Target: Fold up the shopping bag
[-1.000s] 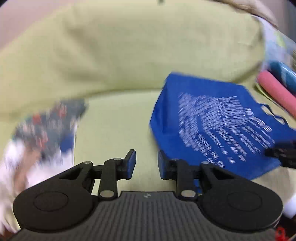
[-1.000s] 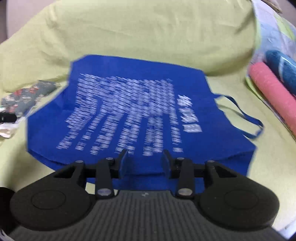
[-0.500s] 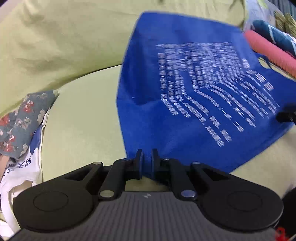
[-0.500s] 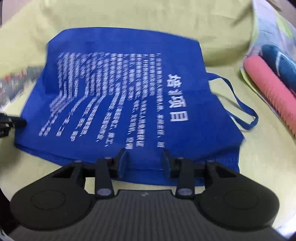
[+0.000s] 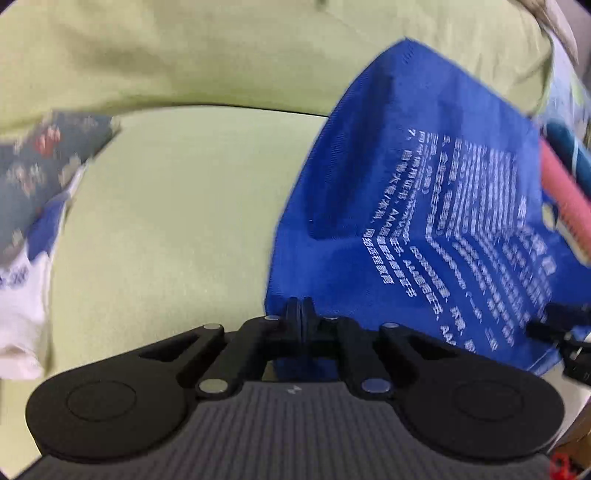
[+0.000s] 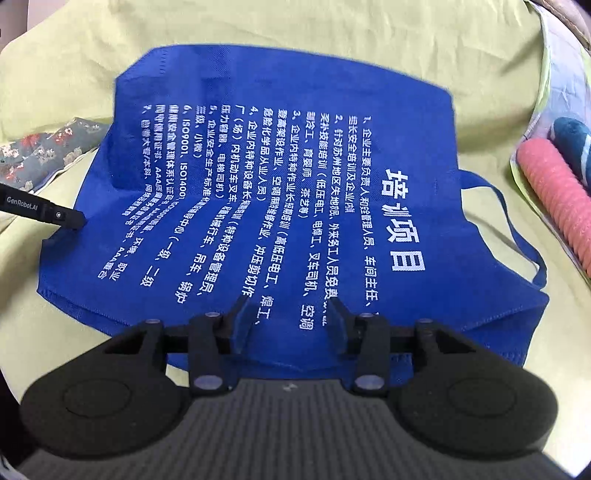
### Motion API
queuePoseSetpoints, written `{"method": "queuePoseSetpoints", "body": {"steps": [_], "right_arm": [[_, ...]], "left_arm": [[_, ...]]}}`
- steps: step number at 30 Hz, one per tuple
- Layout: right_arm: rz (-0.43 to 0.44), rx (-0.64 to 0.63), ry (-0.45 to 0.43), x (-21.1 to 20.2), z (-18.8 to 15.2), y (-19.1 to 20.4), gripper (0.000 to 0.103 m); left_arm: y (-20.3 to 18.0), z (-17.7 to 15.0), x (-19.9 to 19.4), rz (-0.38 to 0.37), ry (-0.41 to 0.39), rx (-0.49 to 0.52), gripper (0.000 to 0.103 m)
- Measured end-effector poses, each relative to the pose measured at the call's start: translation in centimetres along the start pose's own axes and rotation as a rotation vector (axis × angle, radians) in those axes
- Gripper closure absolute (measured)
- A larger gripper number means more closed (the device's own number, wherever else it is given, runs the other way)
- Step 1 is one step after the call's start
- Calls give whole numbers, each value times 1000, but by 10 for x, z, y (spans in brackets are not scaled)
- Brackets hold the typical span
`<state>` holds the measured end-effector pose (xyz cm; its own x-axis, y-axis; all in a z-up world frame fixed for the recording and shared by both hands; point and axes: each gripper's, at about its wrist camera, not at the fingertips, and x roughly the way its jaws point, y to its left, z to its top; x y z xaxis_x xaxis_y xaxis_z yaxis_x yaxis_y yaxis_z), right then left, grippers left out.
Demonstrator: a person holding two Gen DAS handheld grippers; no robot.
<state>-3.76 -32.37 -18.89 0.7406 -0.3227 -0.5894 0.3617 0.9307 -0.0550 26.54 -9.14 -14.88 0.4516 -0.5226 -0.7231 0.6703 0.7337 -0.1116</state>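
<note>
A blue shopping bag (image 6: 280, 206) with white printed text lies on a green cushion, its handles (image 6: 517, 236) at the right. It also shows in the left wrist view (image 5: 424, 206). My left gripper (image 5: 300, 314) is shut on the bag's near left edge; its tip also shows in the right wrist view (image 6: 68, 218) at the bag's left side. My right gripper (image 6: 290, 314) is open, its fingers spread over the bag's near edge, gripping nothing. It shows at the right edge of the left wrist view (image 5: 561, 325).
A floral cloth (image 6: 44, 155) lies left of the bag, also in the left wrist view (image 5: 33, 166). A pink roll (image 6: 554, 195) and a teal one (image 6: 572, 144) lie at the right. The green sofa back (image 6: 295, 33) rises behind.
My left gripper closed on the bag's left edge and the bag shifted right in its view. My right gripper stayed open and moved closer over the near edge.
</note>
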Motion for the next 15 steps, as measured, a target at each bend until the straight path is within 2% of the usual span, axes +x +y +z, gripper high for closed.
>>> {"method": "queuePoseSetpoints", "body": {"steps": [5,7,9,11,13,15], "right_arm": [[3,-15,6,0,5,0,62],[-6,-31,1,-2,-1,-4,61],[-44,-15,-9,-7,-9,-15,61],[-67,34,-5,-16,-15,-30,60],[-83,90,-24,-31,-19,-45,60],[-77,118,-56,-45,-23,-54,60]], "left_arm": [[-36,-29,-16,-68,-29,128,95],[-31,-33,-18,-91,-35,102,94],[-20,-29,-19,-57,-26,71,92],[-18,-24,-24,22,-24,109,96],[-24,-21,-33,27,-33,165,96],[-44,-22,-47,-1,-58,237,93]]}}
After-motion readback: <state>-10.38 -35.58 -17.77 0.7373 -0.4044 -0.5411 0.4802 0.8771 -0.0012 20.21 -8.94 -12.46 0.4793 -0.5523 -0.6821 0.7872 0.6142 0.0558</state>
